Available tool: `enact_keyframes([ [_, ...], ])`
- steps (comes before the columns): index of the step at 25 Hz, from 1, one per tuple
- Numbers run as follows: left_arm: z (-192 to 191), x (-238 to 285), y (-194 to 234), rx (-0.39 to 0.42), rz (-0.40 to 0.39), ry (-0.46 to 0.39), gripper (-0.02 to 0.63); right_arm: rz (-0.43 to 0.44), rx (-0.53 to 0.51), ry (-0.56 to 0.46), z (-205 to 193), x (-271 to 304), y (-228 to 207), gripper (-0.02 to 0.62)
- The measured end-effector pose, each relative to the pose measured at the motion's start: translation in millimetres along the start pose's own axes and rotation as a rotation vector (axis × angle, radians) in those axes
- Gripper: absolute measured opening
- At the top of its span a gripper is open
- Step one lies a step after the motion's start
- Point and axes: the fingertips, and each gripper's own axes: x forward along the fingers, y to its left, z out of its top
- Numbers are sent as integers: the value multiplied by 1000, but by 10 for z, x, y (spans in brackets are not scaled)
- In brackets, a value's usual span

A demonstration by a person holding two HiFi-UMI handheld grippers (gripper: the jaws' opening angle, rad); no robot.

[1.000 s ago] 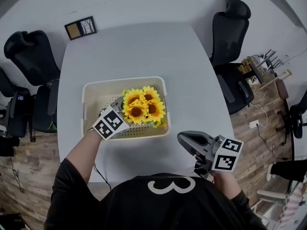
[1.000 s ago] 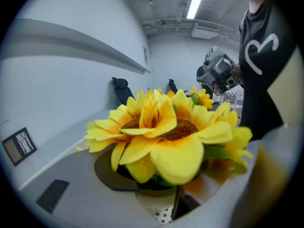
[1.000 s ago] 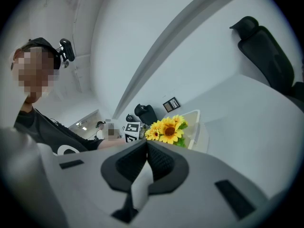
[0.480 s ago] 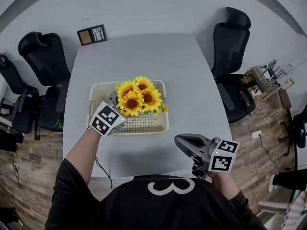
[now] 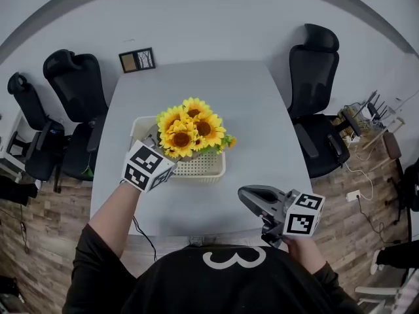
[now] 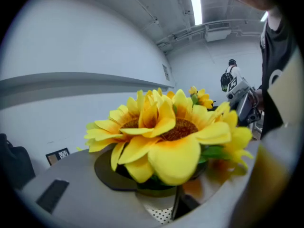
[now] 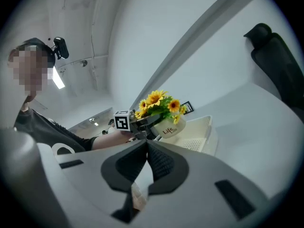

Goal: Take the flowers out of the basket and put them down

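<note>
Above the pale table (image 5: 196, 84) ringed by black chairs (image 5: 313, 70), left fingers (image 6: 85, 198) clasp the flowers (image 5: 190, 128); right fingers (image 7: 164, 167) closed, empty.

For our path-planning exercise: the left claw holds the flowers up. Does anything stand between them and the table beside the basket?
Nothing visible does. The flowers, in the left claw, hang over the basket, seemingly clear of its rim; the table to its right shows nothing. The right claw sits near the front edge.
</note>
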Motion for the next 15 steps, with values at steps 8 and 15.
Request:
enact_keyframes([
  [8,514,-412,-275,-62,151,-49,193,8,-65,-30,57,-389,179,9],
  [15,638,-898,-521,-96,264,-49,193,49,-156,-31,64,-510,479,9],
])
